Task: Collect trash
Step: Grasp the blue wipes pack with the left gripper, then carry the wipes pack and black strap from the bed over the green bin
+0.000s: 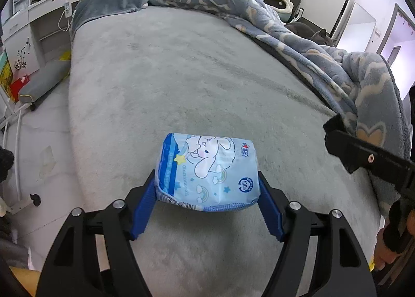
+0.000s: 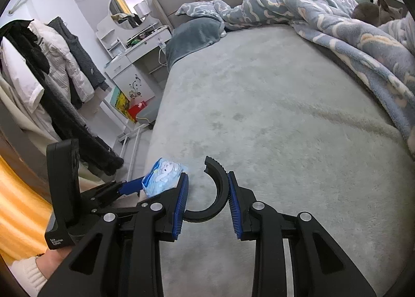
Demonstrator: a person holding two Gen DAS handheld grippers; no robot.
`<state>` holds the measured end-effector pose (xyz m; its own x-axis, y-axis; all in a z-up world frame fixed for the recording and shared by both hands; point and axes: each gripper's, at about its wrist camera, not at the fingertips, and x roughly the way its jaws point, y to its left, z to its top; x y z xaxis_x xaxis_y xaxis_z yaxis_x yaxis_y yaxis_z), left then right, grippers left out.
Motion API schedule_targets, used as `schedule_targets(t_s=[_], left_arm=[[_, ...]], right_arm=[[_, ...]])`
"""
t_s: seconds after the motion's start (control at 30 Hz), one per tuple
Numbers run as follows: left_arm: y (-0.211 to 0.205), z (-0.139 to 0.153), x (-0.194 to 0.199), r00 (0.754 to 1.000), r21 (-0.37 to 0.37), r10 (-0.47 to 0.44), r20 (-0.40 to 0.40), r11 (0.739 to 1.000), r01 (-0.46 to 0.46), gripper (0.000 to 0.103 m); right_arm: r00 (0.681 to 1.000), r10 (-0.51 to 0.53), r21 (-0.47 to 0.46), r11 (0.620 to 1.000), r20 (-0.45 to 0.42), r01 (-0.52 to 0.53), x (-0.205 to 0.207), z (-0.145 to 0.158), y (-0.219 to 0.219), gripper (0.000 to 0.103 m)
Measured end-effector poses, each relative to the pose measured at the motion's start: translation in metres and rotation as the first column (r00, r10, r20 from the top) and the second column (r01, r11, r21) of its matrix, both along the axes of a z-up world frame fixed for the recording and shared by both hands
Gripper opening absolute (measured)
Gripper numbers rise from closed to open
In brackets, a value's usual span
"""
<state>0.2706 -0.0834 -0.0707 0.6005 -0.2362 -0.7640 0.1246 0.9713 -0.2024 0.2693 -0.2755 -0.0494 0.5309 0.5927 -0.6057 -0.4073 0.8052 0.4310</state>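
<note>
A light blue tissue pack (image 1: 207, 171) with a white cartoon dog print is held between the blue pads of my left gripper (image 1: 207, 193), just above the grey bed cover (image 1: 197, 76). The same pack (image 2: 162, 176) shows in the right wrist view, at the left of the frame. My right gripper (image 2: 206, 206) is closed on a black curved half-ring piece (image 2: 216, 193), which touches both blue pads, and holds it over the bed's near edge.
A blue patterned blanket (image 1: 298, 45) is bunched along the bed's right side and head. A grey cat (image 2: 376, 11) lies on it. A white dresser (image 2: 135, 63) and hanging coats (image 2: 52, 68) stand left of the bed.
</note>
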Motion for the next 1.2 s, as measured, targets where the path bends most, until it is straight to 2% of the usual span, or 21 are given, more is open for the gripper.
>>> schedule_targets(t_s=[0.3, 0.57, 0.77, 1.0, 1.2], left_arm=[[0.011, 0.017, -0.040, 0.999, -0.016, 0.024, 0.026, 1.000, -0.024, 0.074], [0.023, 0.014, -0.077, 0.999, 0.000, 0.041, 0.016, 0.999, -0.041, 0.074], [0.028, 0.013, -0.099, 0.998, -0.029, 0.061, 0.009, 0.998, -0.061, 0.074], [0.038, 0.010, -0.120, 0.996, -0.015, 0.089, 0.007, 0.996, -0.089, 0.074], [0.053, 0.009, -0.138, 0.989, -0.049, 0.146, -0.002, 0.988, -0.146, 0.074]], right_arm=[[0.999, 0.042, -0.042, 0.998, -0.004, -0.042, -0.014, 0.001, 0.010, 0.031], [0.997, 0.056, -0.051, 0.997, -0.055, -0.058, -0.022, -0.010, 0.016, 0.031], [0.994, 0.073, -0.088, 0.993, -0.077, -0.080, -0.036, -0.019, 0.020, 0.031], [0.995, 0.085, -0.113, 0.989, -0.048, -0.090, -0.057, -0.006, 0.022, 0.031], [0.995, 0.100, -0.107, 0.989, -0.030, -0.102, -0.078, 0.004, 0.024, 0.031]])
